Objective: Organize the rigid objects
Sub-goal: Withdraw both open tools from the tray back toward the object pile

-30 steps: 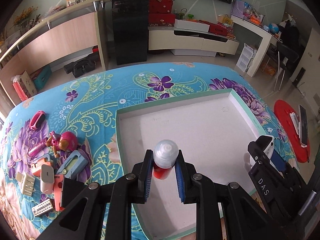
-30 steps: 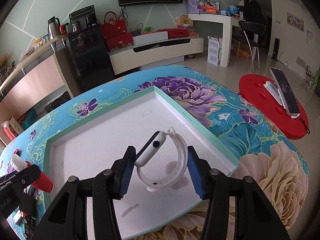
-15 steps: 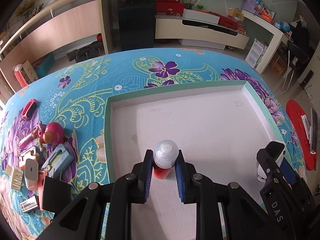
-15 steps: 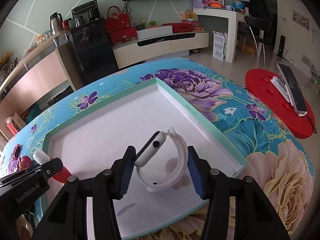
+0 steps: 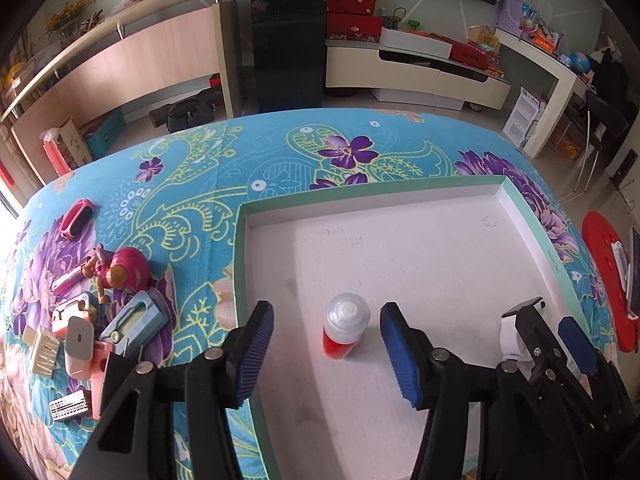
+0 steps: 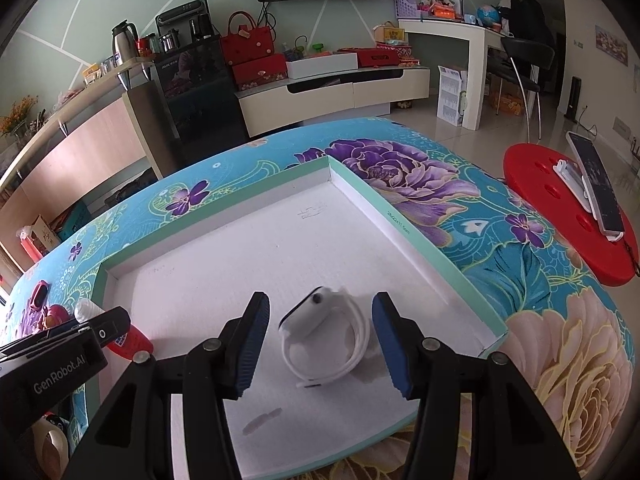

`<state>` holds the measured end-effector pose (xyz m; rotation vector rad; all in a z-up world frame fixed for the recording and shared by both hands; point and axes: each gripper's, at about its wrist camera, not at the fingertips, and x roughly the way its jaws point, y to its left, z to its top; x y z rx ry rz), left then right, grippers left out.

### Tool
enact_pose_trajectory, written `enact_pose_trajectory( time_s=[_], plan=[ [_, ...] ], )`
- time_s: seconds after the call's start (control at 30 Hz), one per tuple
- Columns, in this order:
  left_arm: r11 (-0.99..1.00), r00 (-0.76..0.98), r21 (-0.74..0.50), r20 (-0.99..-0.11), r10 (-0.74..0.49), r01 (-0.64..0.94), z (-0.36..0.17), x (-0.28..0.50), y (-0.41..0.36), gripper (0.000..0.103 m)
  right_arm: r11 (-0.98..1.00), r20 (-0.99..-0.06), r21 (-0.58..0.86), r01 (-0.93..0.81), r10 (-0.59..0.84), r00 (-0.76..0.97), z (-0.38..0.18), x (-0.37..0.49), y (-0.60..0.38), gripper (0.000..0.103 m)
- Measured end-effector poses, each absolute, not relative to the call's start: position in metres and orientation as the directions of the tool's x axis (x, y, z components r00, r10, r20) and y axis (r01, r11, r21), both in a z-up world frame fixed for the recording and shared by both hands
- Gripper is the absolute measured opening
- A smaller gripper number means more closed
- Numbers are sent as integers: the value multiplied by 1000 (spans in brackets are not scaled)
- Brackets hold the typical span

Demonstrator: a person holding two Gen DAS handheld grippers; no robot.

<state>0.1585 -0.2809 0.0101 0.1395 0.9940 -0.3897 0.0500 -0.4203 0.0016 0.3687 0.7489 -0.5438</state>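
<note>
A small bottle (image 5: pixel 343 330) with red liquid and a clear cap stands upright on the floor of the white tray (image 5: pixel 400 194) with the mint-green rim. My left gripper (image 5: pixel 326 314) straddles it, its jaws opening and both blue pads clear of the bottle. In the right wrist view a white smartwatch (image 6: pixel 324 336) lies on the tray floor (image 6: pixel 420 240) between the pads of my right gripper (image 6: pixel 320 304), whose jaws are also opening, with no pad pressing on the watch. The right gripper (image 5: pixel 552 330) and watch (image 5: pixel 509 334) also show in the left wrist view.
Left of the tray, on the floral cloth, lie several small objects: a pink figure (image 5: pixel 124 272), a grey-blue case (image 5: pixel 132 320), a white charger (image 5: pixel 80 344) and a pink band (image 5: pixel 76 220). A red stool (image 6: pixel 560 208) bearing a phone stands to the right.
The left jaws have spread off the bottle, which now stands free in the tray. The right jaws have widened and the watch has settled lower, onto the tray floor.
</note>
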Motion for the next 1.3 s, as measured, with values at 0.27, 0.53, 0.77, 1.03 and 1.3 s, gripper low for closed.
enact_pose_trajectory(
  time_s=[0.27,0.53,0.77,1.03,1.3],
  plan=[
    [948,537,-69,-810,-235,311,20,160,-256,89,809,-714,114,577,-337,613,4,52,-418,74],
    [962,566,-90,-793,-225,257,17,160,-235,103,817,-705,117,565,-332,626,5,52,-417,88],
    [973,576,-100,-791,-206,210,5,162,-222,103,806,-685,75,588,-387,617,8,49,-417,100],
    [981,582,-110,-792,-185,161,1,163,-209,103,811,-678,51,583,-401,617,9,50,-416,101],
    [981,603,-143,-774,-192,129,13,159,-189,103,823,-677,38,567,-396,620,12,52,-411,101]
  ],
)
